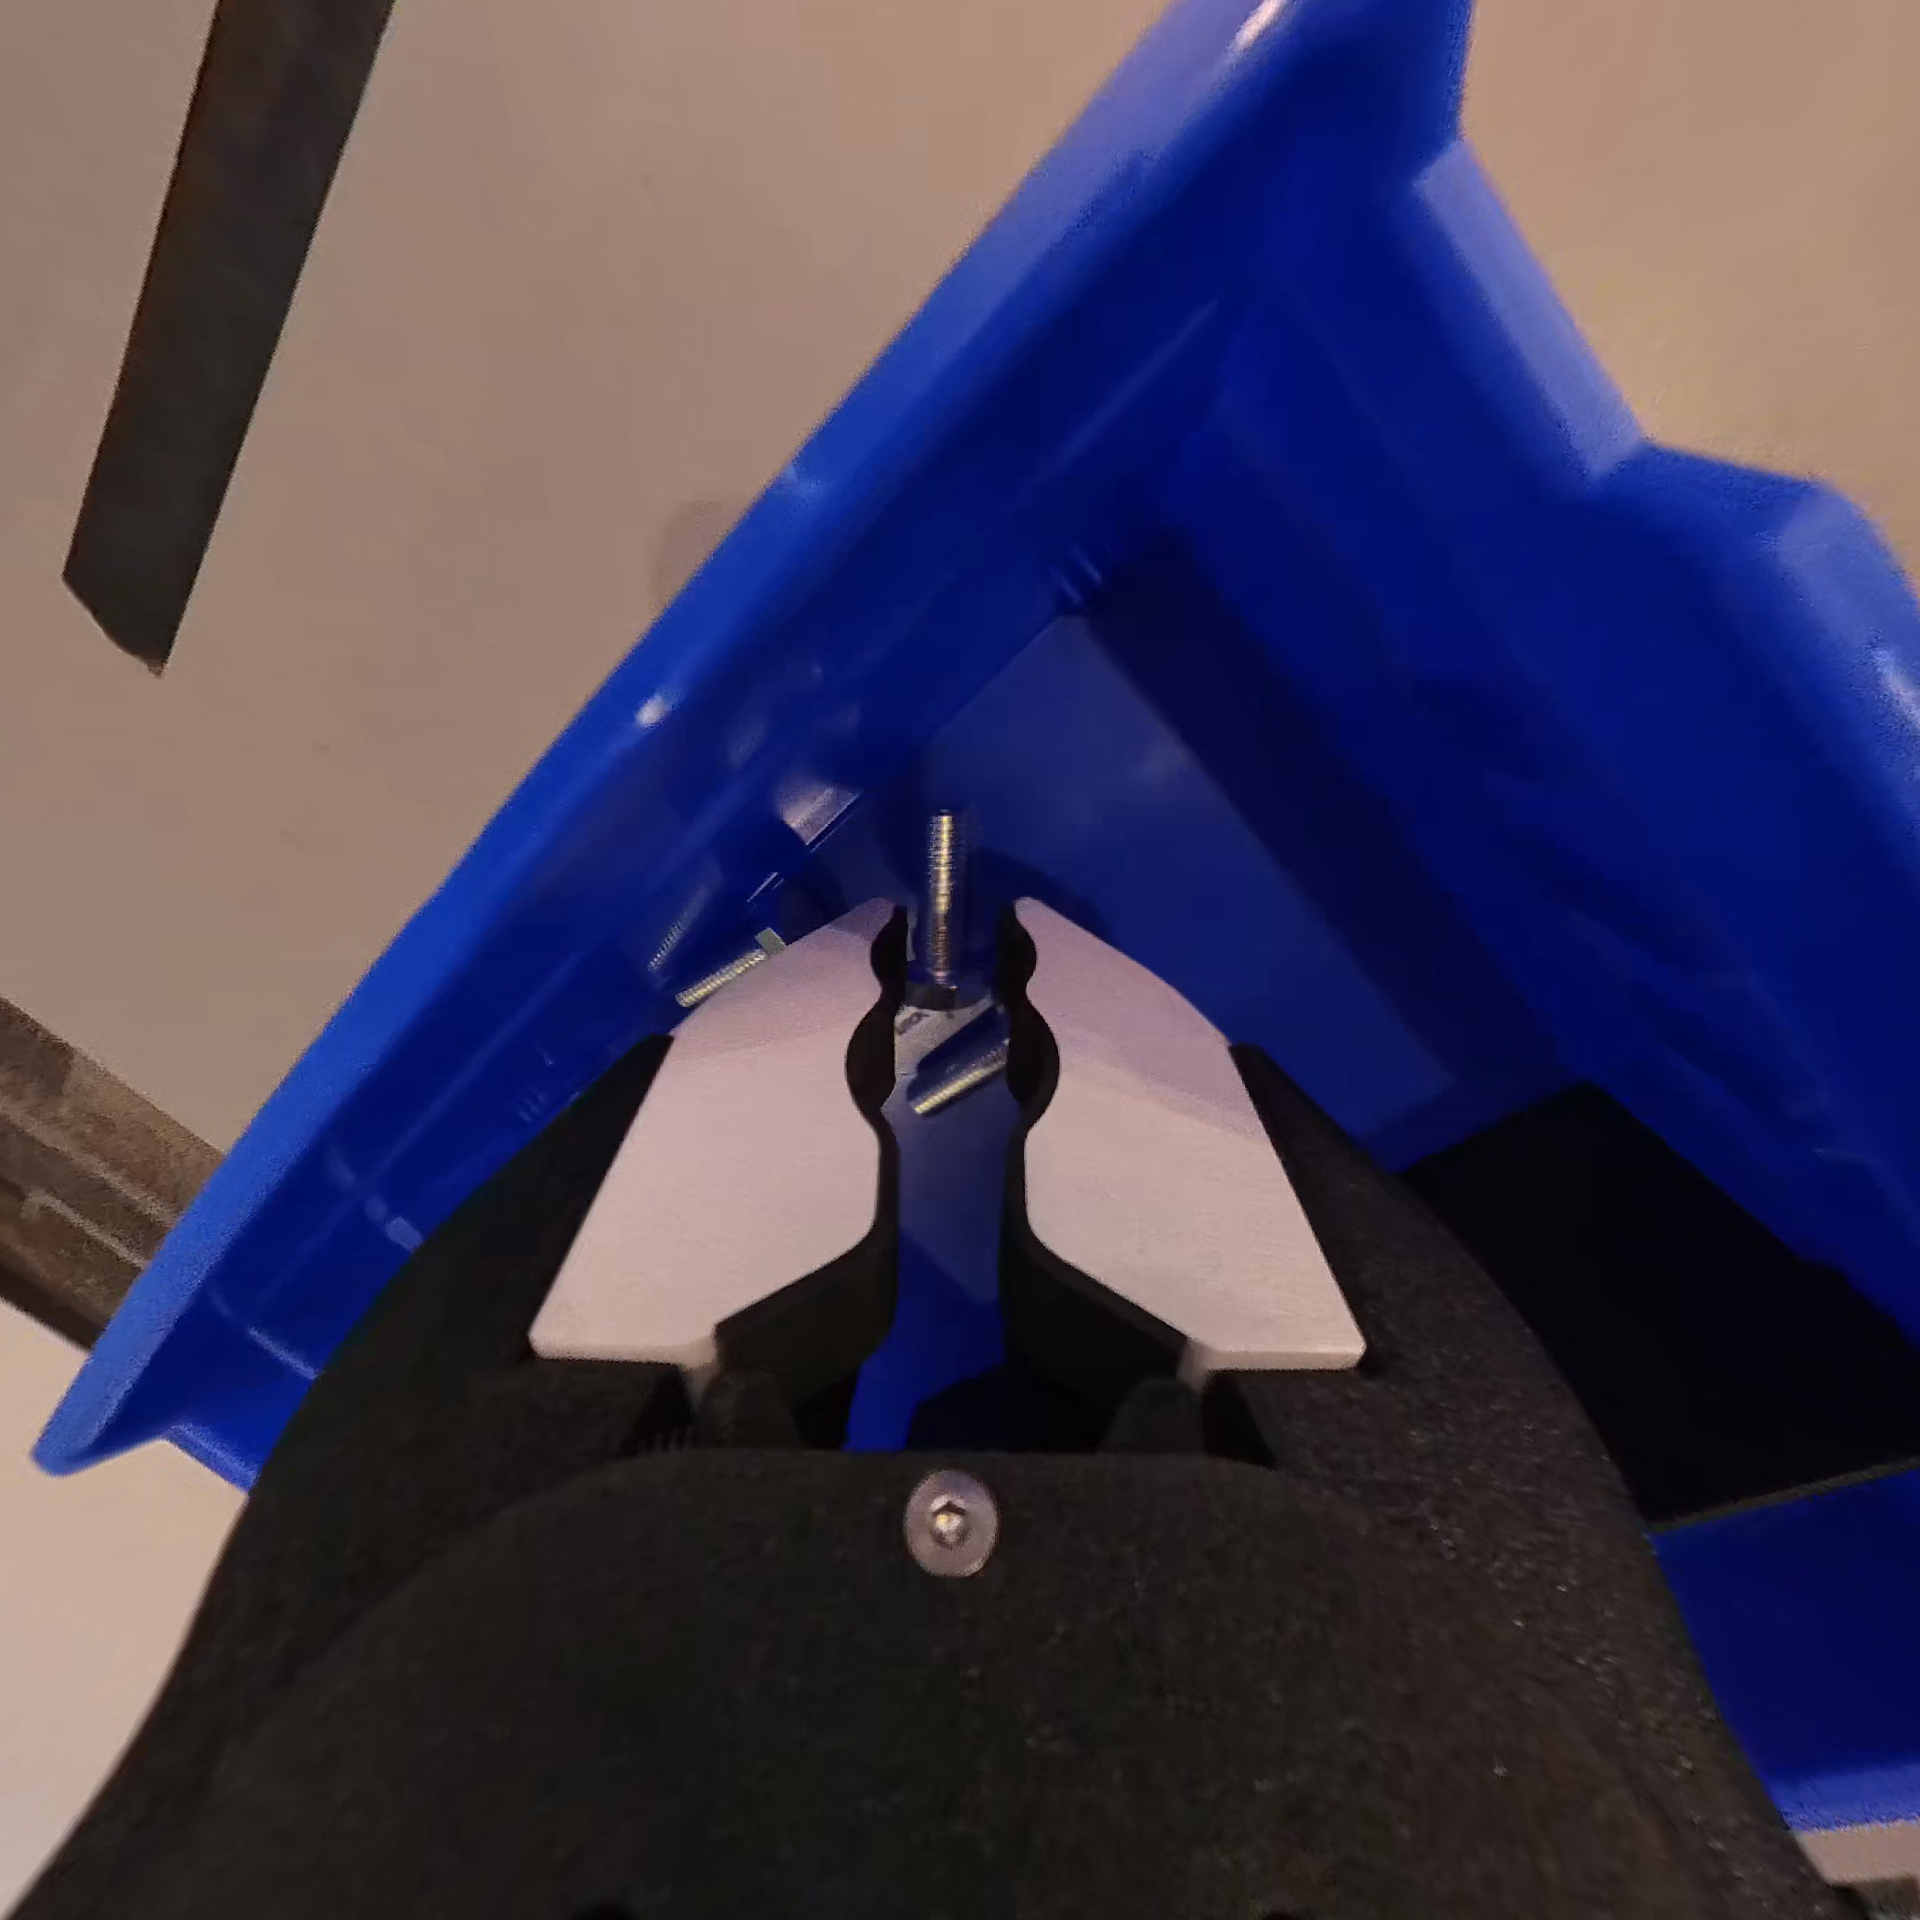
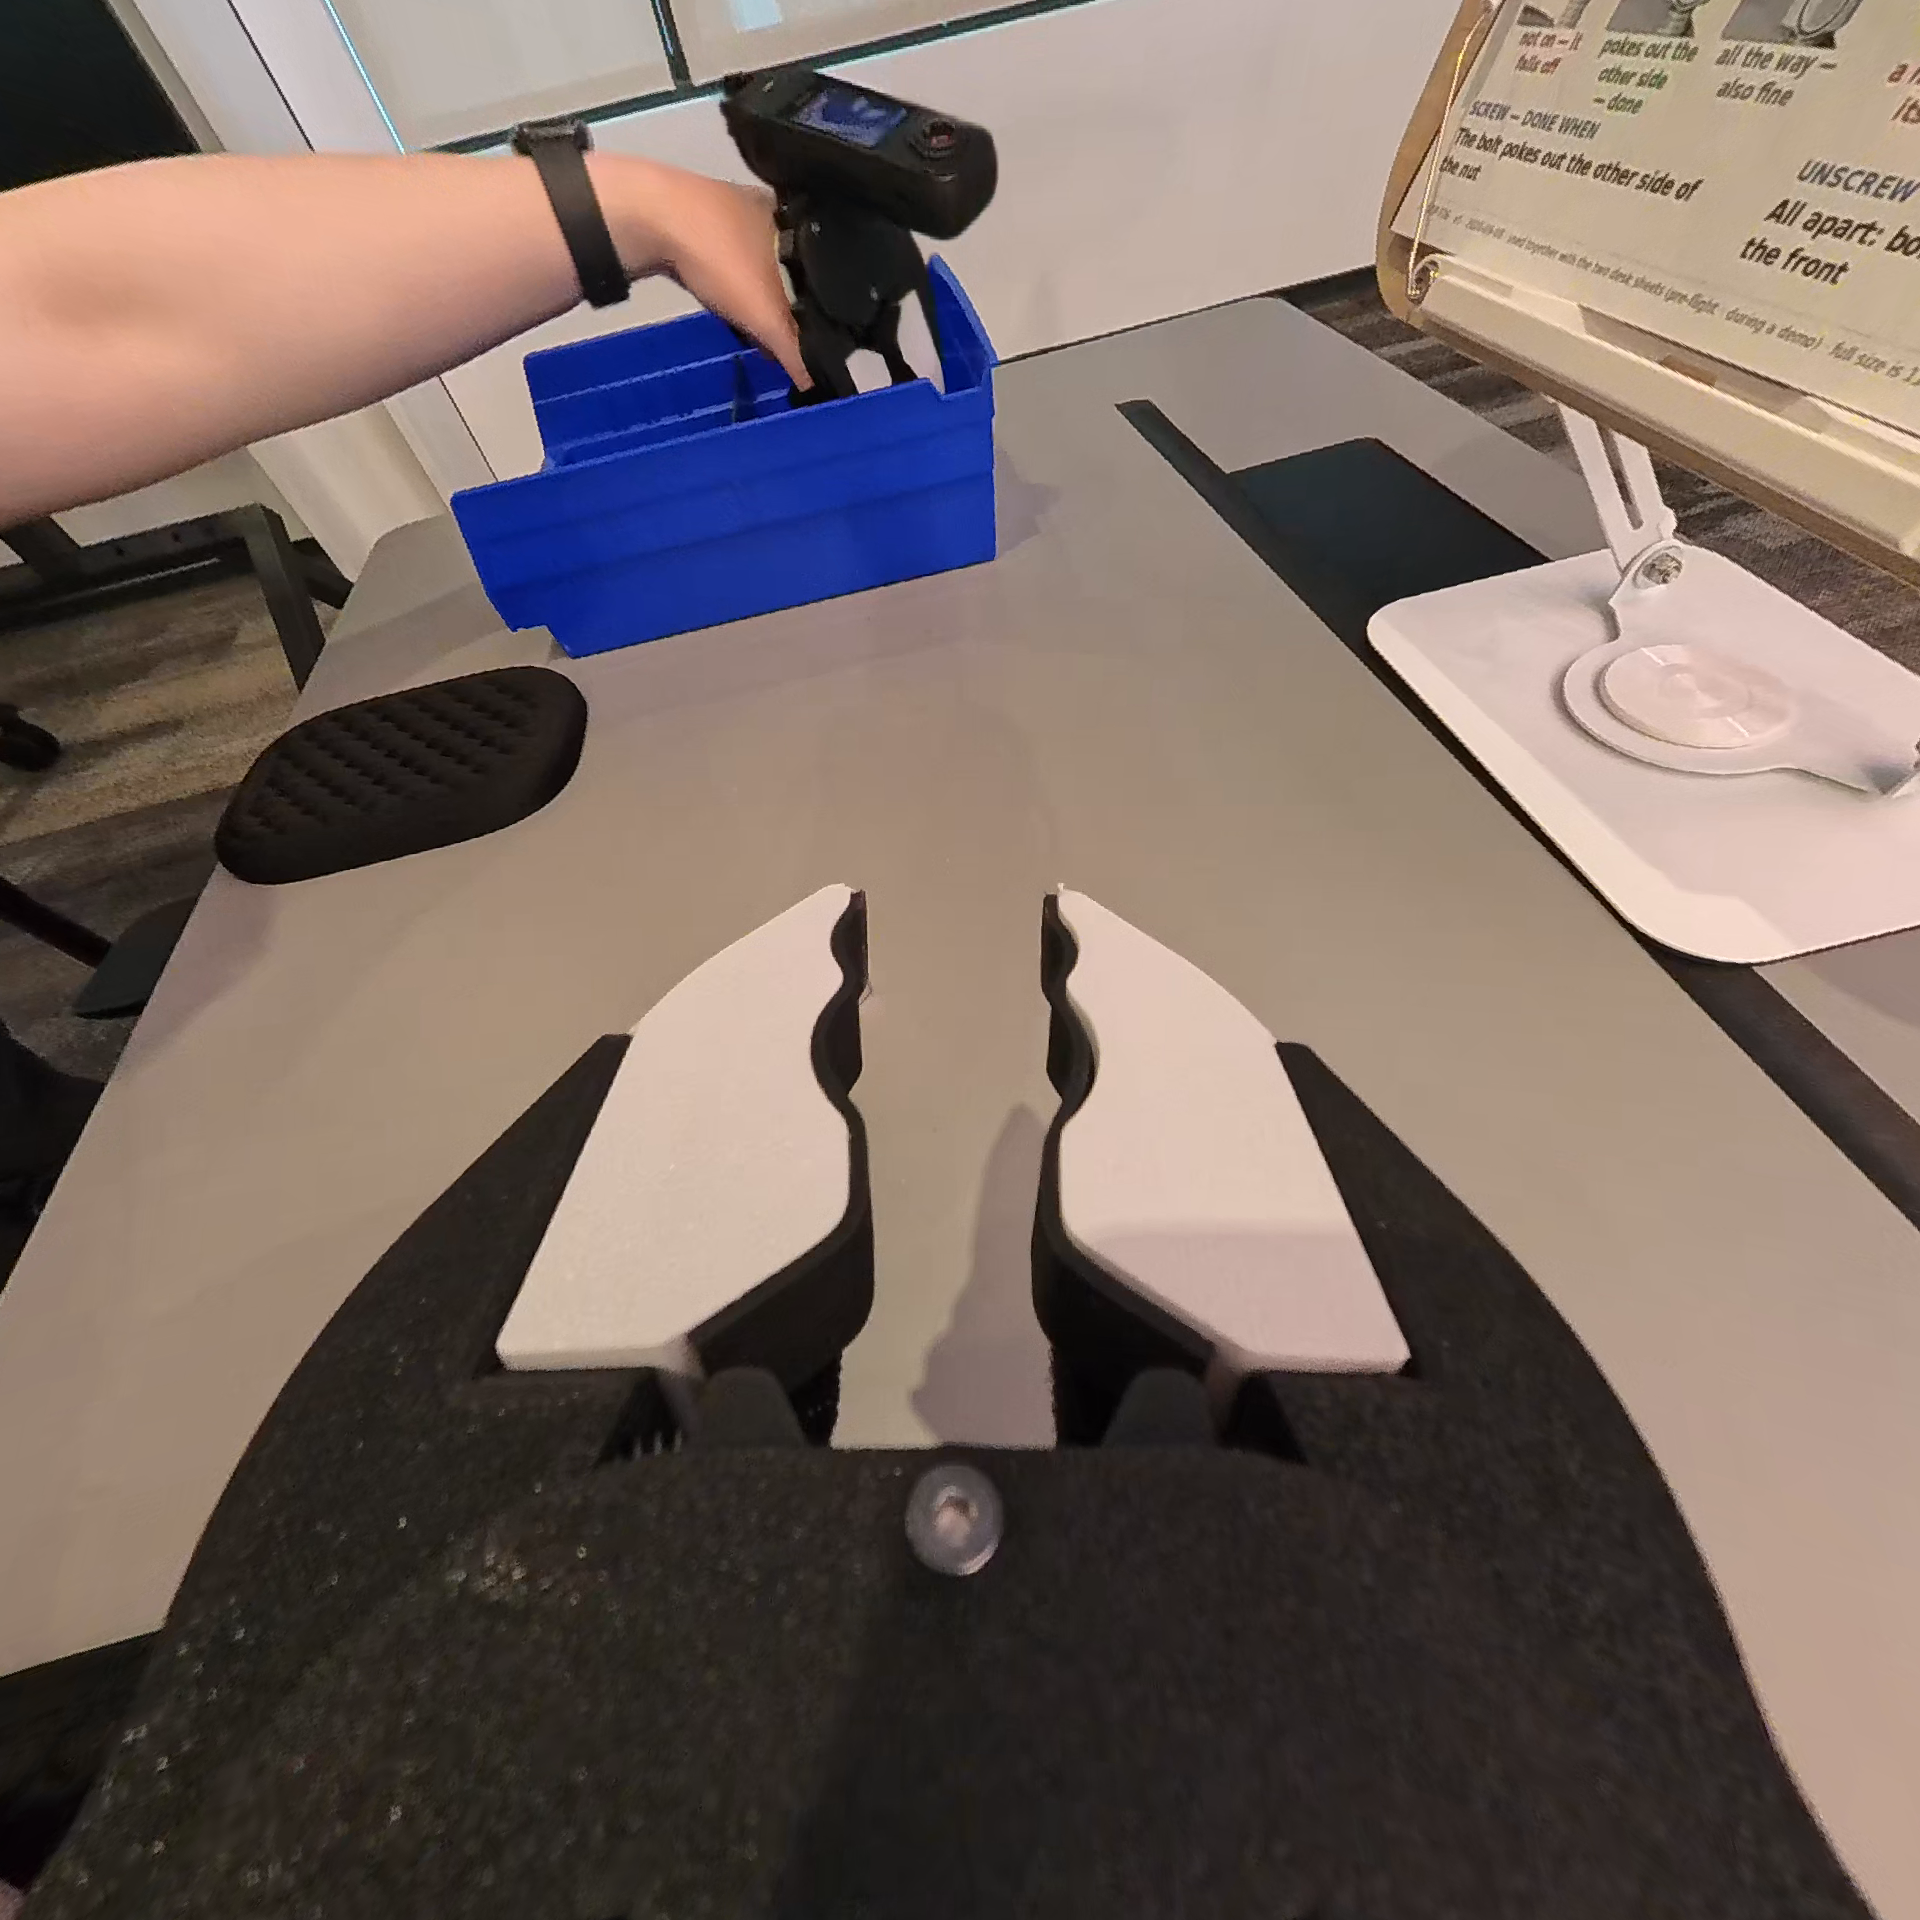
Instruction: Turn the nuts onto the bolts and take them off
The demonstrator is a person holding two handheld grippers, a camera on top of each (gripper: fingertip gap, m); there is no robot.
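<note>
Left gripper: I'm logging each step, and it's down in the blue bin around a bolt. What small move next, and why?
Probably lift the left gripper straight up out of the bin. Its fingers look closed on an upright bolt, while the right gripper waits open and empty over the table, so the bolt must come out for a nut.

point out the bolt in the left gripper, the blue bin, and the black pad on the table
bolt [image 1: 940, 904]: left wrist view, on its threaded shank between the fingers.
blue bin [image 2: 727, 540]: right wrist view, on its front outer wall.
black pad [image 2: 400, 771]: right wrist view, on the middle of its ribbed top.
</note>
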